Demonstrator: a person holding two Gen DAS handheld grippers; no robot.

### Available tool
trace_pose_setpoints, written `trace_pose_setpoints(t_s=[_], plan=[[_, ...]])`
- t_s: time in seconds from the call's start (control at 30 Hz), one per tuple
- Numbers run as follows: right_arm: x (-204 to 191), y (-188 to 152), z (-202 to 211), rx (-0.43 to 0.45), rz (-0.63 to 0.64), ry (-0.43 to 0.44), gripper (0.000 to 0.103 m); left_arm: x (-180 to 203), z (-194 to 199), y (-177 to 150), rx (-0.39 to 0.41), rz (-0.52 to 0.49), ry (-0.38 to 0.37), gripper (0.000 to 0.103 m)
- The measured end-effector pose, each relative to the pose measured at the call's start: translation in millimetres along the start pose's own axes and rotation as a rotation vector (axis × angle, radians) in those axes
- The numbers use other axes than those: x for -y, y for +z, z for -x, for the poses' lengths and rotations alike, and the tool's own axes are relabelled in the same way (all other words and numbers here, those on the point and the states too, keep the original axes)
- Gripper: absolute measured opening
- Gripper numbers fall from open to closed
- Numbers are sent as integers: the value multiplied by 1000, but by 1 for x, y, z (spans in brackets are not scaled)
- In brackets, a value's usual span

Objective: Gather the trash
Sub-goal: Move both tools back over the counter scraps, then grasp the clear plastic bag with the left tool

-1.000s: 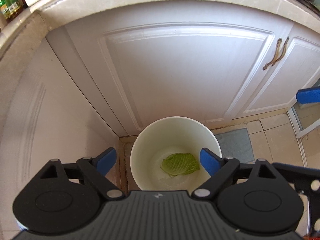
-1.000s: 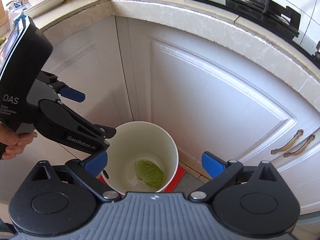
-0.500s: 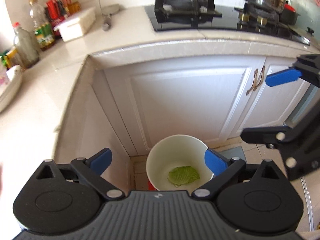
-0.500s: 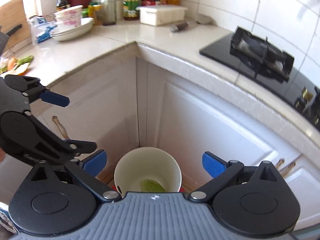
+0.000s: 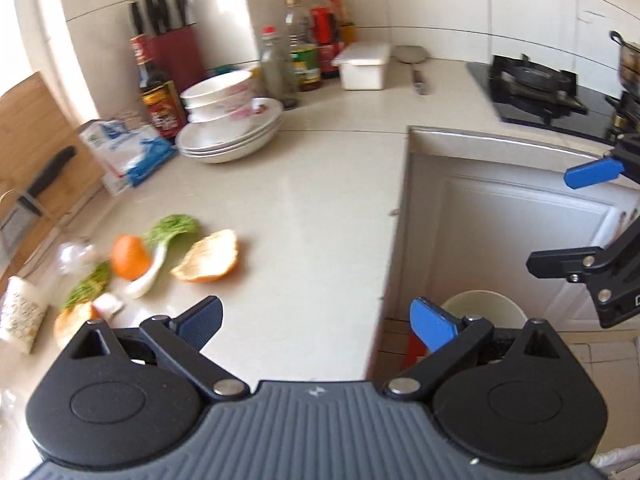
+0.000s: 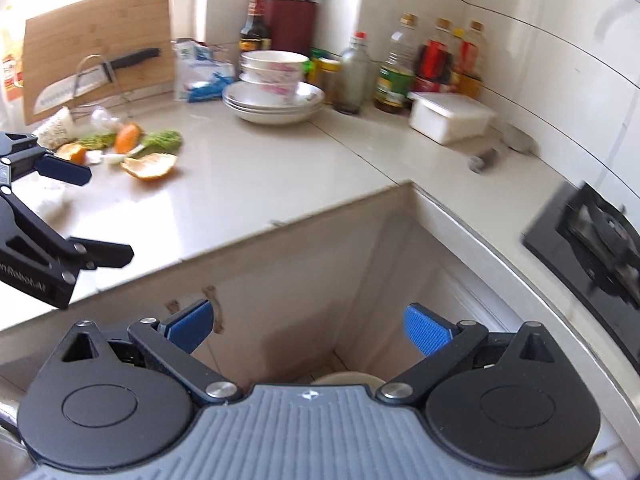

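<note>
Scraps lie on the beige counter [image 5: 320,208]: an orange peel half [image 5: 210,258], an orange piece [image 5: 128,256], green leaves with a white stalk [image 5: 168,240], and more peel [image 5: 74,320]. The peel [image 6: 150,166] and greens [image 6: 162,140] also show in the right wrist view. My left gripper [image 5: 316,320] is open and empty above the counter edge, right of the scraps. My right gripper [image 6: 308,326] is open and empty over the cabinet corner. The white bin [image 5: 484,304] stands on the floor below; only its rim [image 6: 346,378] shows in the right wrist view.
Stacked bowls and plates [image 5: 230,128], bottles [image 5: 304,52], a white lidded box [image 5: 364,66], a knife block [image 5: 168,40], a blue-white bag [image 5: 124,152] and a cutting board with knife [image 6: 96,48] line the back. A gas hob [image 5: 536,88] sits right.
Both grippers have risen from over the bin on the floor to counter height. The views now show the counter and scraps; the leaf in the bin is out of sight.
</note>
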State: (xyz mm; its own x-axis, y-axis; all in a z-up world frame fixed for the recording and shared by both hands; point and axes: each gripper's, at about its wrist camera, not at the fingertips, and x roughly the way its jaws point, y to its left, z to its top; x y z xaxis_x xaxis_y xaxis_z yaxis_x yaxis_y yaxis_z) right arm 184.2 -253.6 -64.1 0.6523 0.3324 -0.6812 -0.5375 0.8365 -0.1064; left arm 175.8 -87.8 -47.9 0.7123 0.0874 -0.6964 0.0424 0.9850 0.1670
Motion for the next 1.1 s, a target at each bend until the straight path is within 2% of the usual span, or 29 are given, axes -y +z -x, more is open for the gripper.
trace_pose_setpoints(t_s=[0.17,0.37,0.6,0.73,0.87,0.97,1.1], plan=[[-35,25,-21,5,51,88,103,-48,8,-21,2,114,156,100],[-70,48,-45,-8,97,145,103,-93,-4,-47,-38,270,244,100],[-93,67,-59,0,132,172,103,-113,-26,-61,-73,385,237,92],[-100,73,-66,-2,140,179,103,-118,-36,-65,-105,418,227,78],[-102,77,-73,-3,147,181,103,-121,-41,-68,-120,444,214,71],[-104,81,-79,-5,150,193,103,-125,-43,-68,-133,460,196,57],[-107,85,-90,-7,166,203,103,-128,-41,-69,-133,474,189,52]])
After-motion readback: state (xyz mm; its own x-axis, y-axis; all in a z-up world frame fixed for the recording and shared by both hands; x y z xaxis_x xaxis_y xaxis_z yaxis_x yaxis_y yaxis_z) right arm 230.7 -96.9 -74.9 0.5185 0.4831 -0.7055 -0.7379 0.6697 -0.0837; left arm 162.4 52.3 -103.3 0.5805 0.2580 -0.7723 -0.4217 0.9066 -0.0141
